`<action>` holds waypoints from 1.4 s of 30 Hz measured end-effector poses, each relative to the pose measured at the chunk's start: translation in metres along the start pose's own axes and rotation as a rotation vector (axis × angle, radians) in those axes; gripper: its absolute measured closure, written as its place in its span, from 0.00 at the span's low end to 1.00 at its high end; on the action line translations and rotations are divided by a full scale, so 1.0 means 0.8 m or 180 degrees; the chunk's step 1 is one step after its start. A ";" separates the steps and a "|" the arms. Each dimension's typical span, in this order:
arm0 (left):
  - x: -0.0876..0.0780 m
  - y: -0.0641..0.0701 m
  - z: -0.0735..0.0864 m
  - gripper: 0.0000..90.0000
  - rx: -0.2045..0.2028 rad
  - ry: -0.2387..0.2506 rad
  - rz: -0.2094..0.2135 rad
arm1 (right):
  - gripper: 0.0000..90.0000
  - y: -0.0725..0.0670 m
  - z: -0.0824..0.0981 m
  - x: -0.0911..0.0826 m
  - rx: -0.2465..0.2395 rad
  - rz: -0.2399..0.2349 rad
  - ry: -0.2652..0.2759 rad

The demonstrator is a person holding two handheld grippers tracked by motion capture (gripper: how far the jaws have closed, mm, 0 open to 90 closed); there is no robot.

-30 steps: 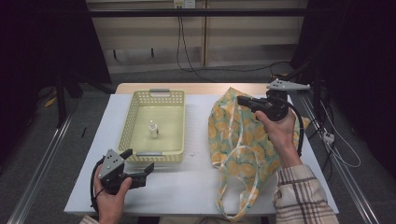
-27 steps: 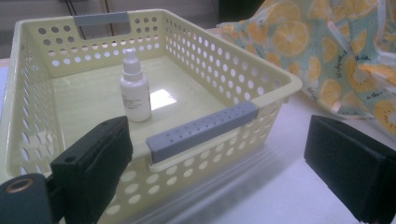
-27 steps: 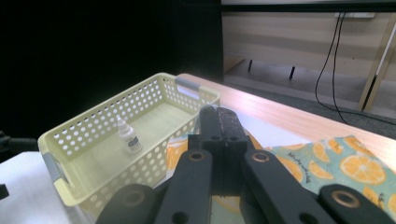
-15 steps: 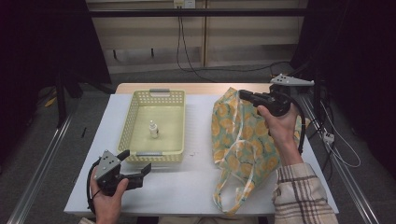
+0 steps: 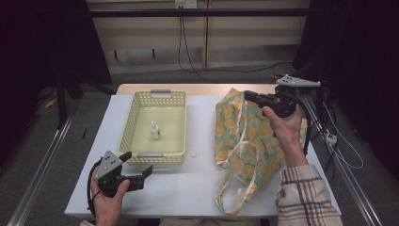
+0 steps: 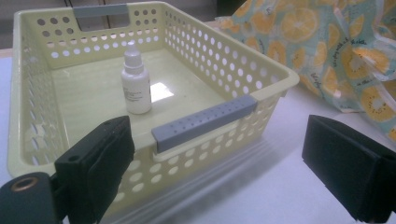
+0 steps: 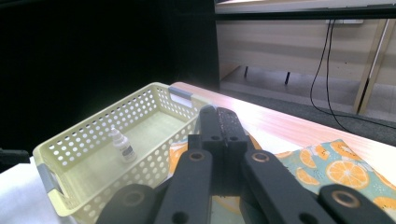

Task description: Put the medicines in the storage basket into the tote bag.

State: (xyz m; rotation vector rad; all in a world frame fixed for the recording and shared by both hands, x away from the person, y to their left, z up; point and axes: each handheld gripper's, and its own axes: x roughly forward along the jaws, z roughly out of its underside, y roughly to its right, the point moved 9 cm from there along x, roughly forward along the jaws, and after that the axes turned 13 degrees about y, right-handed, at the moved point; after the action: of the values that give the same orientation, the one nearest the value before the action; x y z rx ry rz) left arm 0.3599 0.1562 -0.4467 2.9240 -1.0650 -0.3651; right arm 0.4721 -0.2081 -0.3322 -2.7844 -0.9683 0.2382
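Jaws of the right gripper [image 5: 249, 97] are pinched shut on the top edge of the orange-slice-patterned fabric tote bag [image 5: 244, 141], holding it raised at the right of the high view, while the left gripper [image 5: 141, 165] hangs wide and empty at lower left, just before the pale yellow perforated plastic basket [image 5: 136, 113]. Judging by this, the bag is being held ready; next, the left jaws would need to reach over the basket's near rim for the small white dropper bottle [image 6: 135, 84], upright and well apart from them.
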 end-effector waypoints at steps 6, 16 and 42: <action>0.004 -0.001 -0.011 0.09 -0.0031 -0.0066 0.0080 | 1.00 -0.001 0.007 0.004 -0.0005 -0.0009 -0.0059; 0.029 0.000 -0.030 0.09 0.0041 -0.0274 0.0293 | 1.00 -0.010 0.016 0.008 -0.0057 -0.0086 -0.0165; 0.124 -0.053 -0.057 0.19 0.0203 -0.0767 0.0047 | 1.00 -0.016 0.028 0.006 -0.0080 -0.0108 -0.0262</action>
State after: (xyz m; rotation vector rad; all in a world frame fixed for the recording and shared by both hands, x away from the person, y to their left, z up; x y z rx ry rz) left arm 0.4704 0.1228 -0.4272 2.9834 -1.1423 -0.7116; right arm 0.4640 -0.1927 -0.3514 -2.7979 -1.0435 0.3407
